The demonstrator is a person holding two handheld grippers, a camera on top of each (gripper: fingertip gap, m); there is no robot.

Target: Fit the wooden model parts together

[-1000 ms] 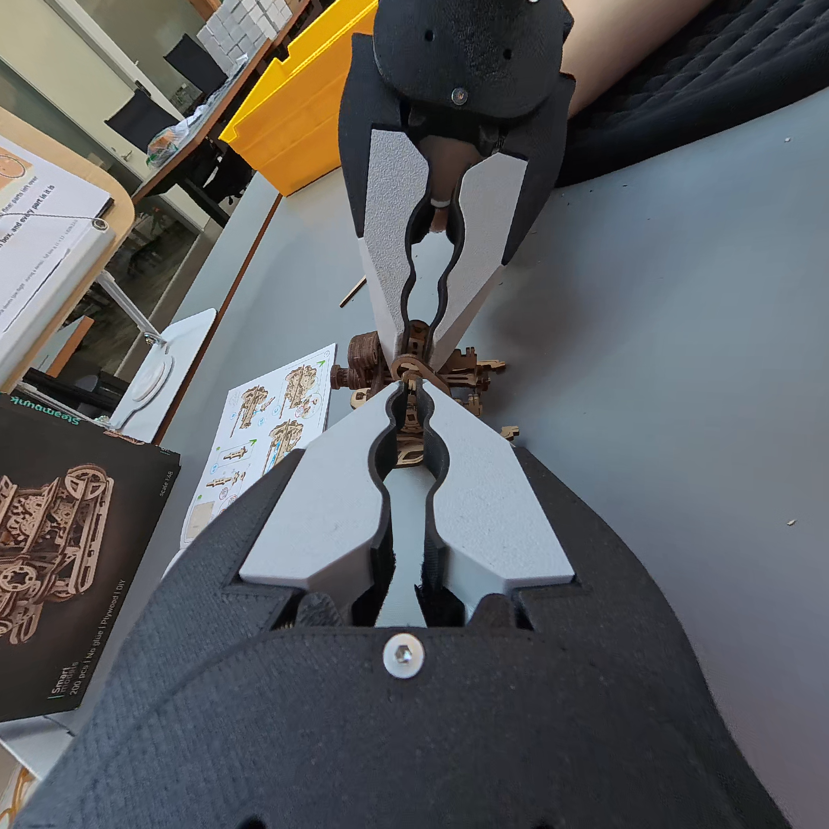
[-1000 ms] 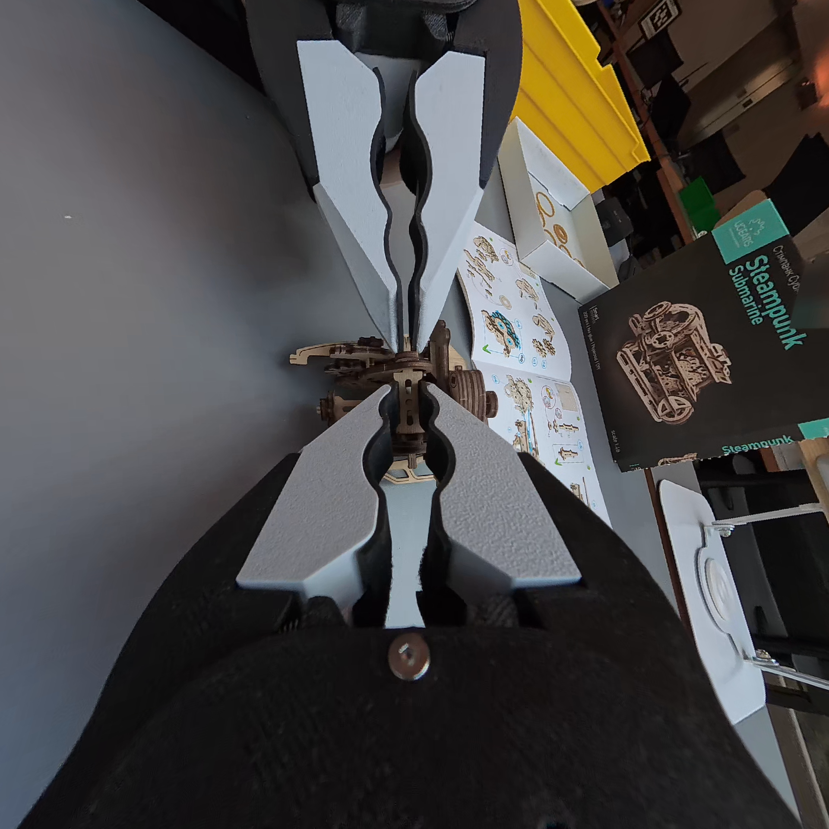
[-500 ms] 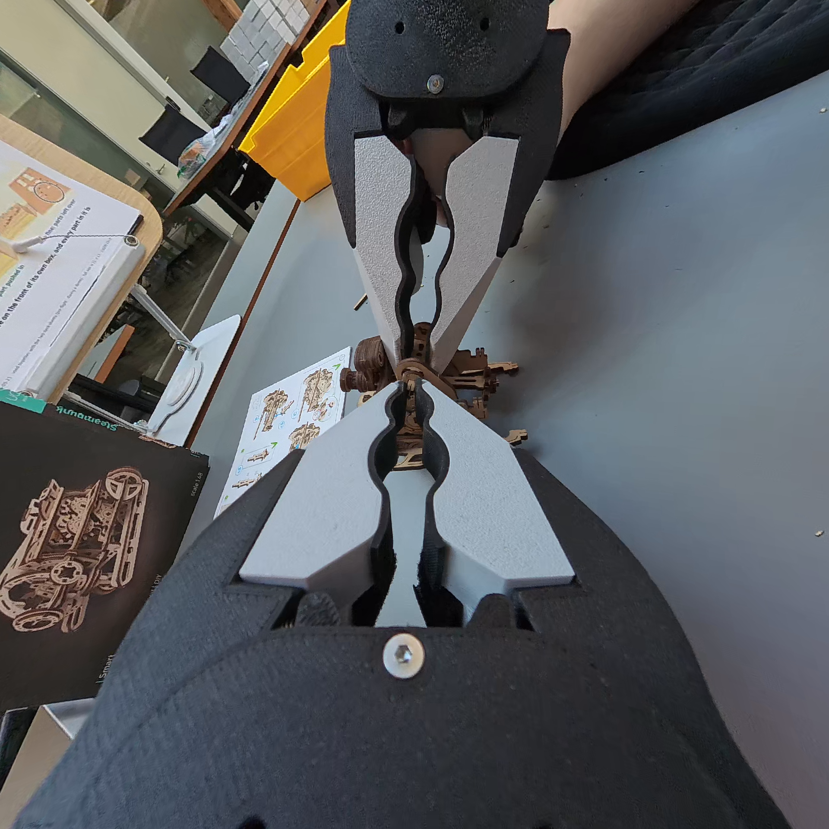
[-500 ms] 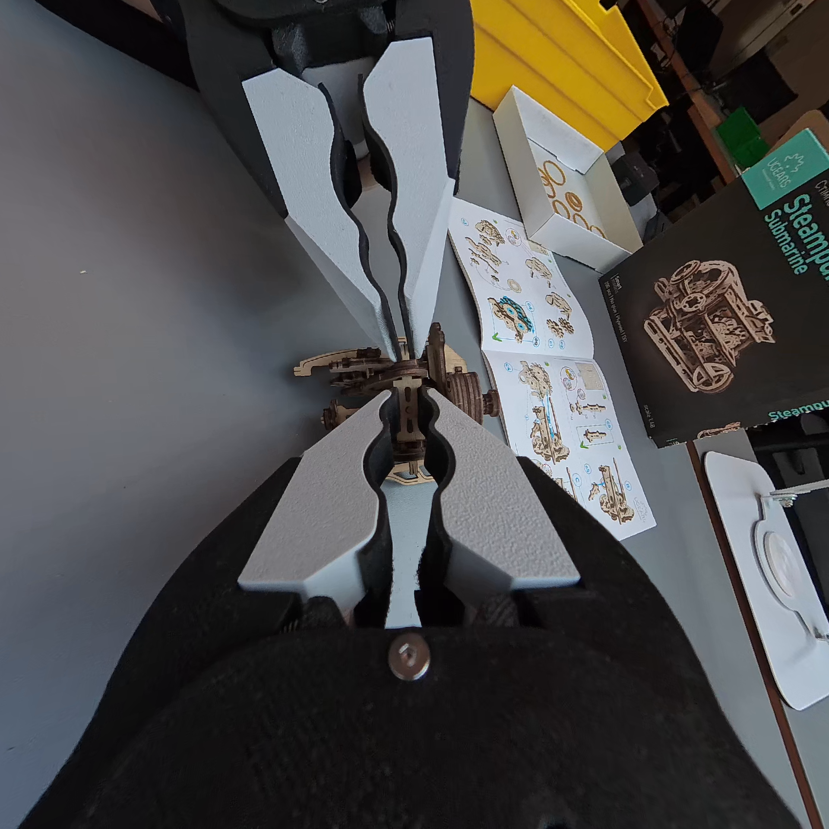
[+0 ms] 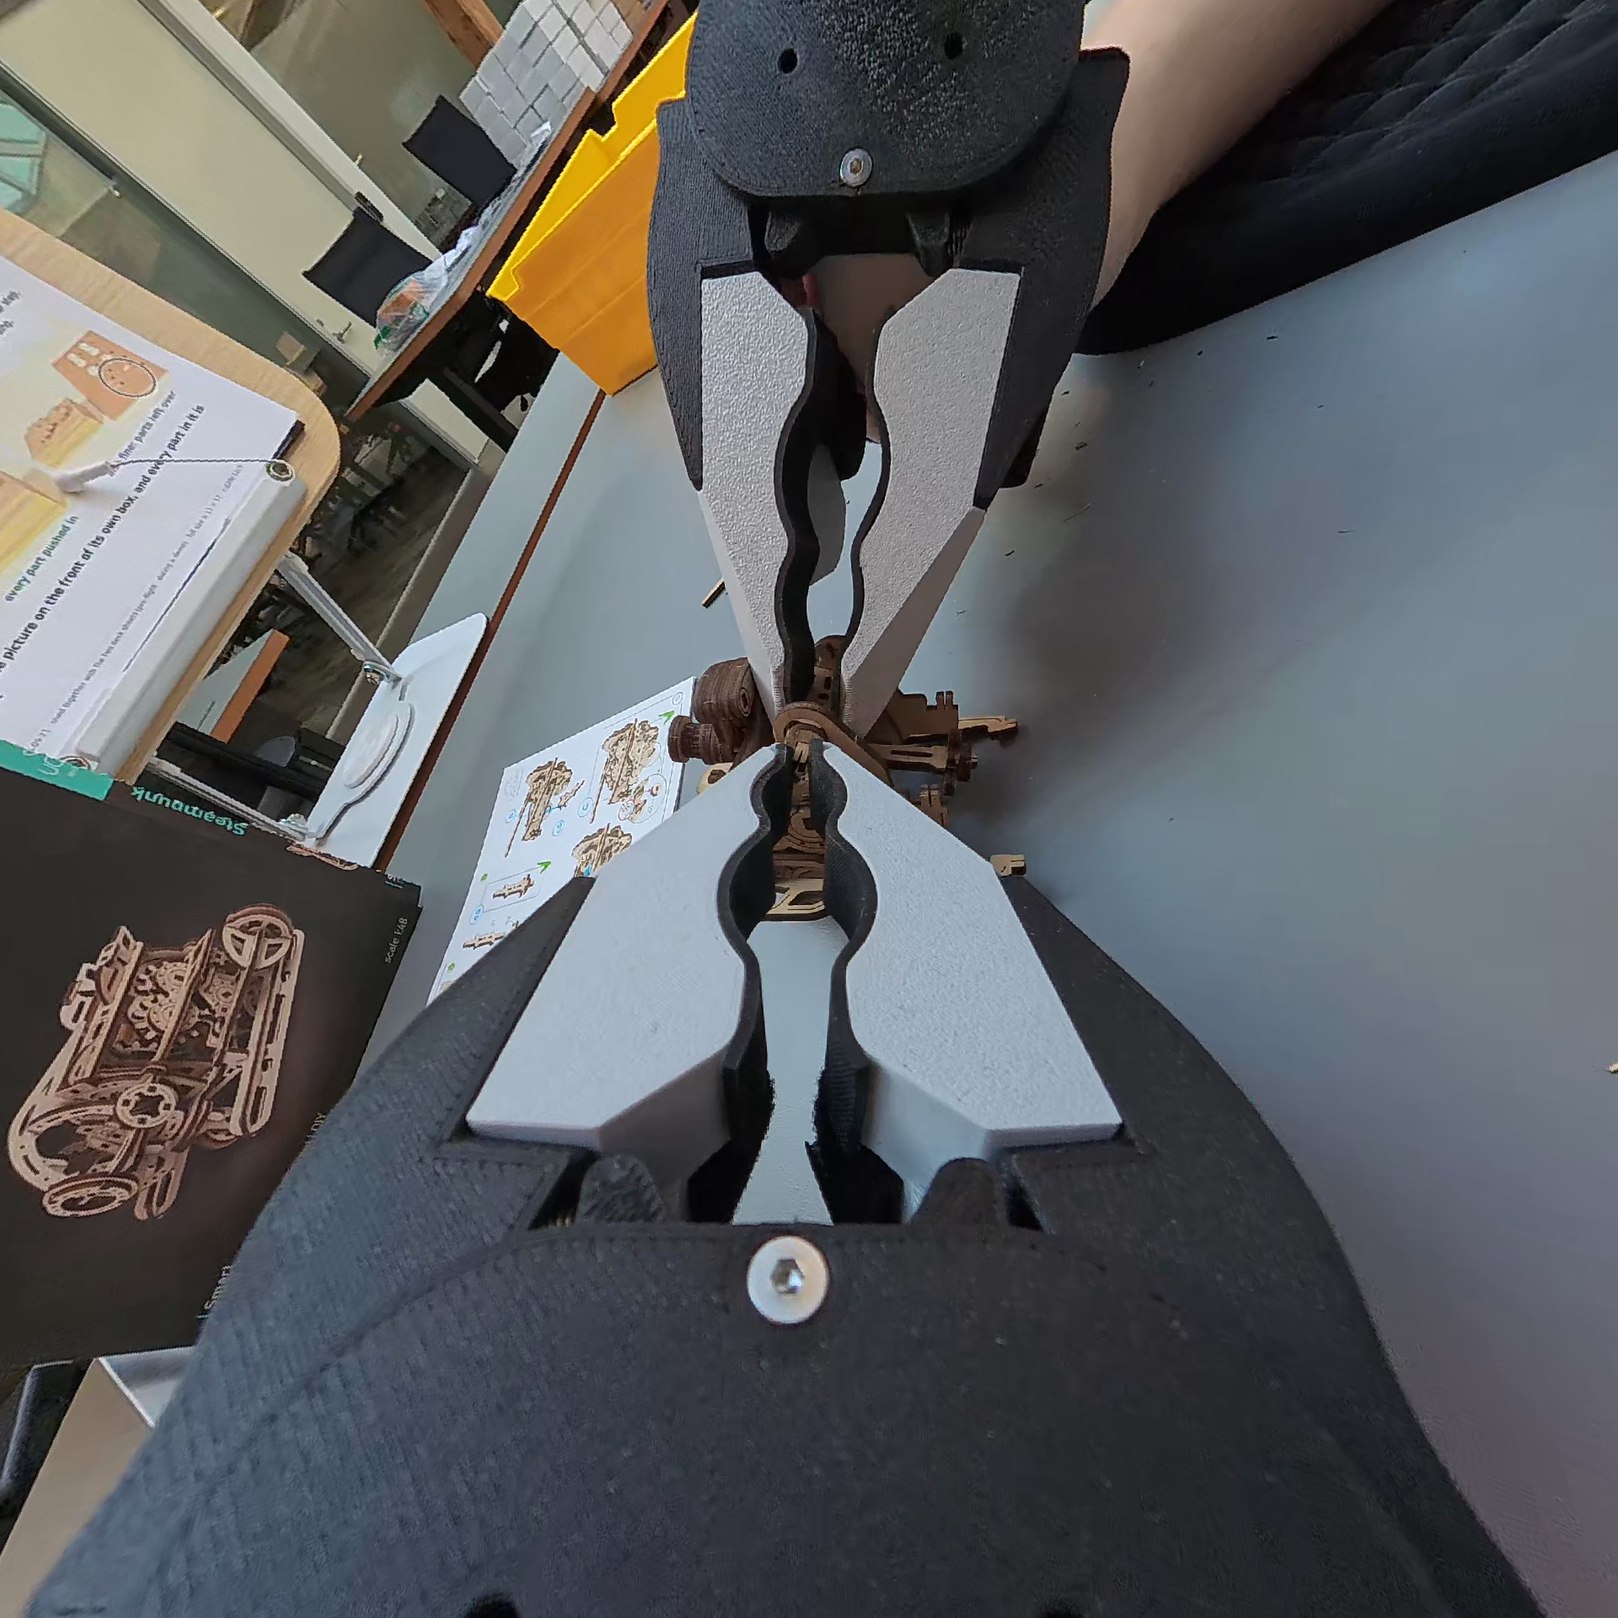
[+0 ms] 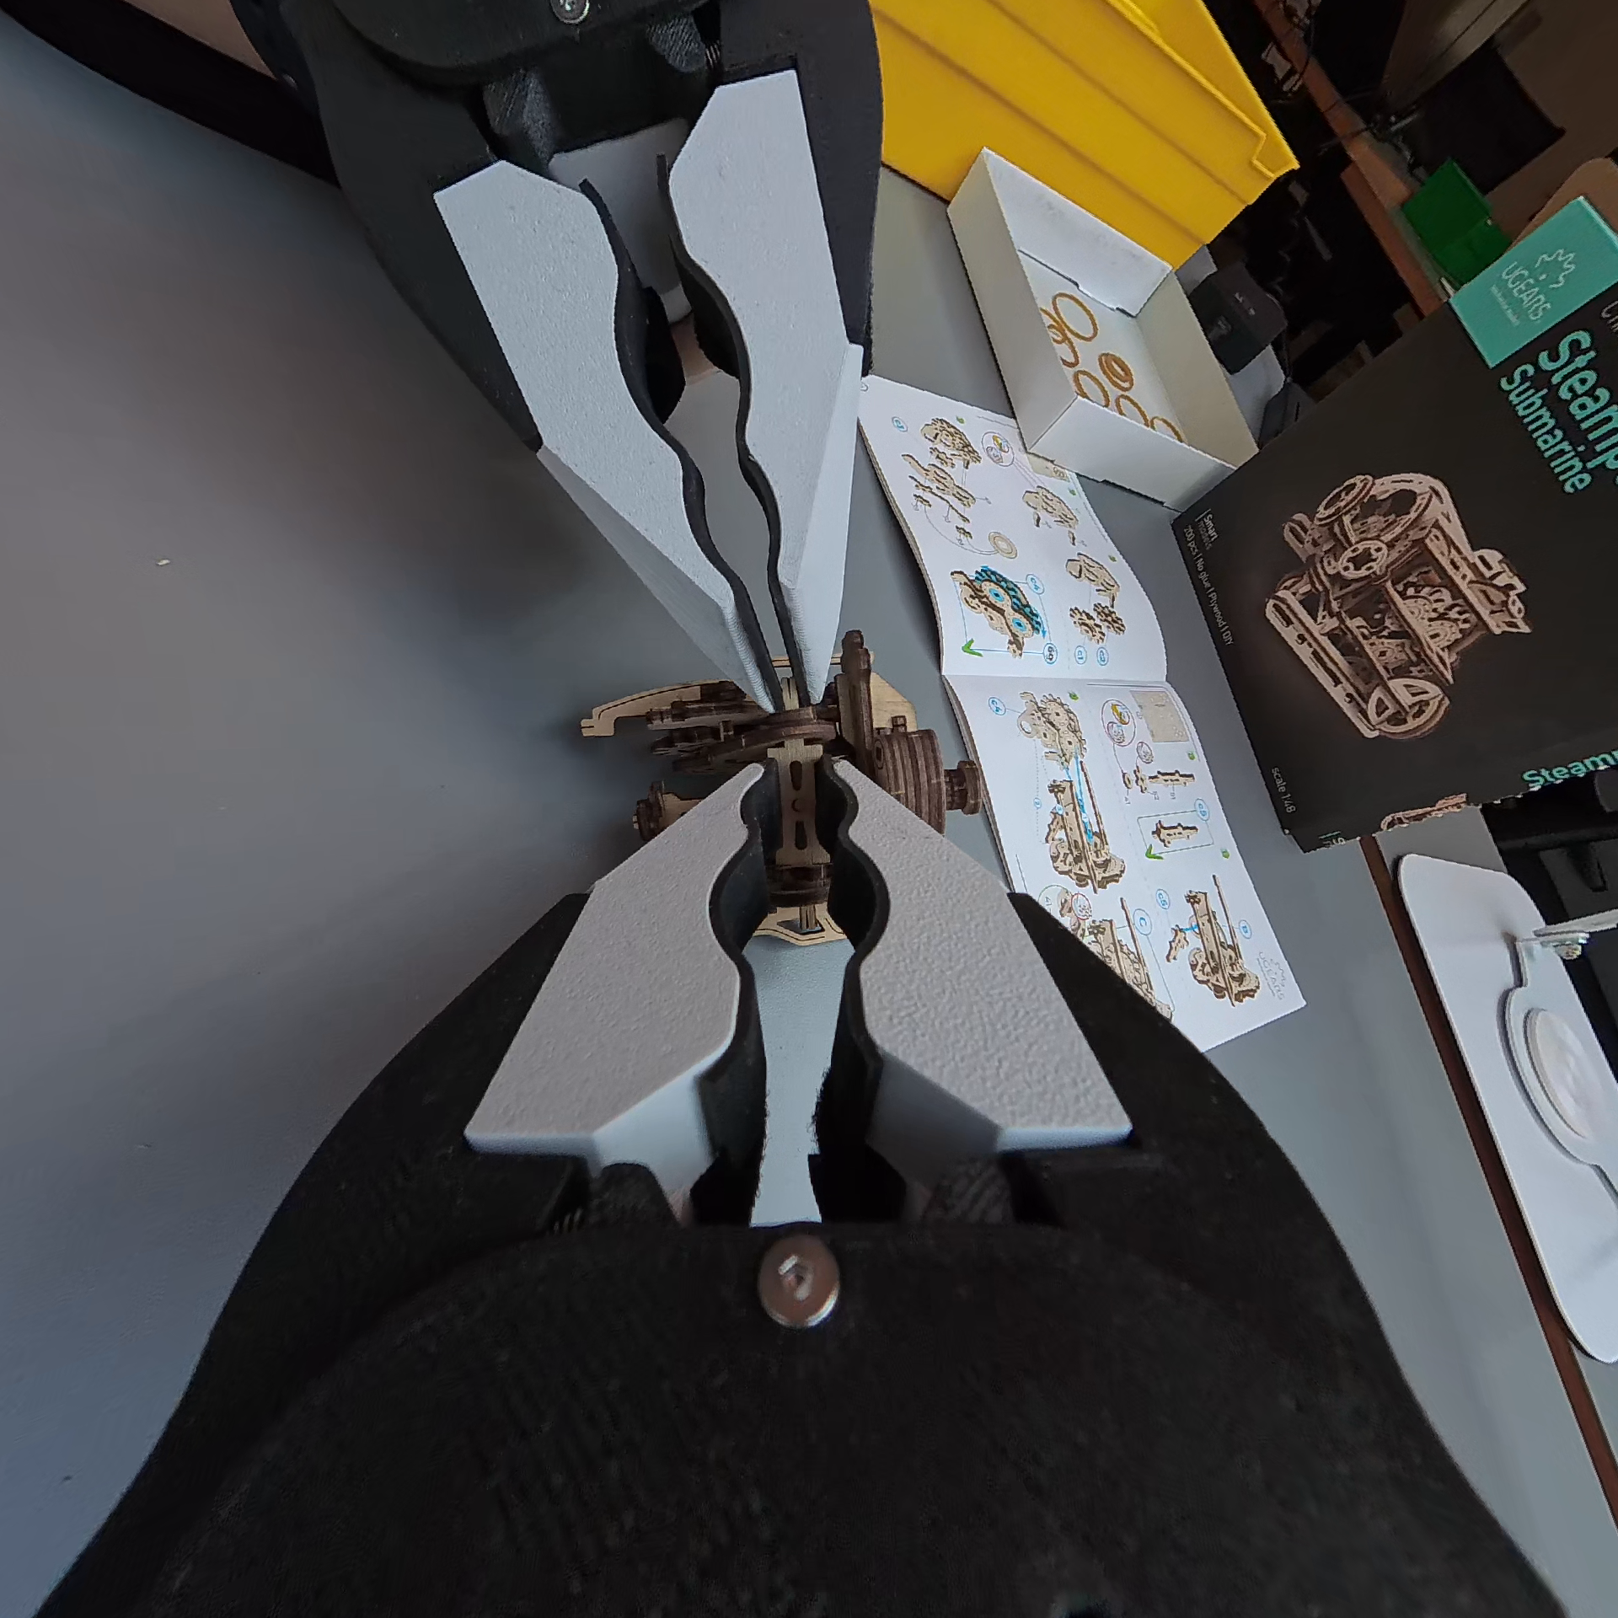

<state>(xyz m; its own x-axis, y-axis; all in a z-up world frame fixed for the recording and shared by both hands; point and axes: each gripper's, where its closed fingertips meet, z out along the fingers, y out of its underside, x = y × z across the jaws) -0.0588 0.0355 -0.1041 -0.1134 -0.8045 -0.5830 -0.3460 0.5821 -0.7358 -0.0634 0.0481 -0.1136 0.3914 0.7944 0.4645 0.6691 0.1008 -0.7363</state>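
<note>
— Between the two grippers, just above the grey table (image 5: 1313, 700), sits the wooden model (image 6: 792, 762); the left gripper (image 5: 798, 755) has its jaws pressed in on an upright slotted piece, and the right gripper (image 6: 792, 770) pinches the model from the opposite side.

— How would it handle?

— Light, stiff, brittle by the look of it; thin plywood tabs and gears would snap under a hard squeeze; the solid frame pieces seem the safest hold, not the toothed wheels.

— Which way does it lie?

— Its long axis runs crosswise to both grippers; in the right wrist view a curved arm points left and the stacked drum points right, toward the instruction booklet (image 6: 1077, 700); beyond that stand the black box (image 6: 1418, 595) and a white tray (image 6: 1007, 201) of rings.
</note>
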